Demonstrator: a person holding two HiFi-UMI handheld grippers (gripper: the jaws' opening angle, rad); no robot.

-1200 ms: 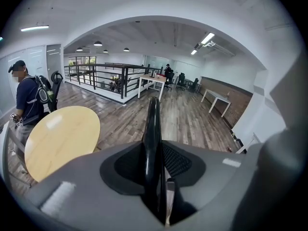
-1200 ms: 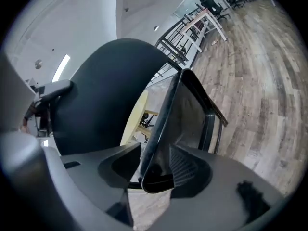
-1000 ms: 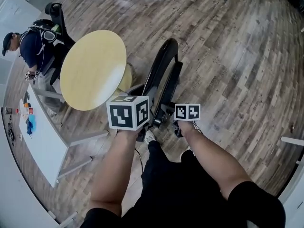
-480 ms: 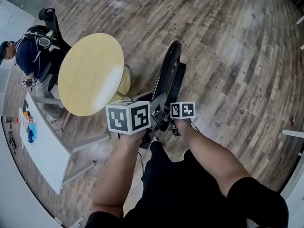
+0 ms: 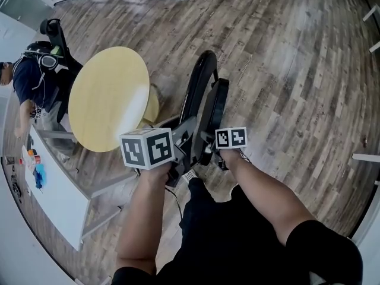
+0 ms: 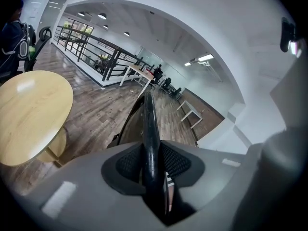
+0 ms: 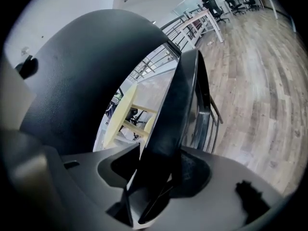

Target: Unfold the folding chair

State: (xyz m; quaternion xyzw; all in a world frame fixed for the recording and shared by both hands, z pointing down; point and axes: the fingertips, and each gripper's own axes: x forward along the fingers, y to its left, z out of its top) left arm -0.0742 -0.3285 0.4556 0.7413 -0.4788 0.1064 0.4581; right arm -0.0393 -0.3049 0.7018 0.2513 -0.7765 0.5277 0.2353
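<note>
The black folding chair [image 5: 205, 94] stands folded on the wood floor just ahead of me, between both grippers. My left gripper [image 5: 178, 152] is shut on a thin black edge of the chair [image 6: 147, 124]; both mesh pads press on it, after the jaws closed a little. My right gripper [image 5: 217, 152] holds the chair's other black panel [image 7: 180, 100], and its jaws have just been closing with that panel between them. In the right gripper view the chair's broad curved part [image 7: 82, 76] fills the left side. In the head view the marker cubes hide both sets of fingertips.
A round yellow table [image 5: 110, 97] stands left of the chair. A long white table [image 5: 53, 189] with small items runs along the left edge, and a person [image 5: 24, 82] with a backpack stands beside it. My own legs and a shoe [image 5: 189, 174] are just below the chair.
The left gripper's cube has shifted left and down and rolled. The chair's two black parts look a little further apart. The right gripper has stayed in place.
</note>
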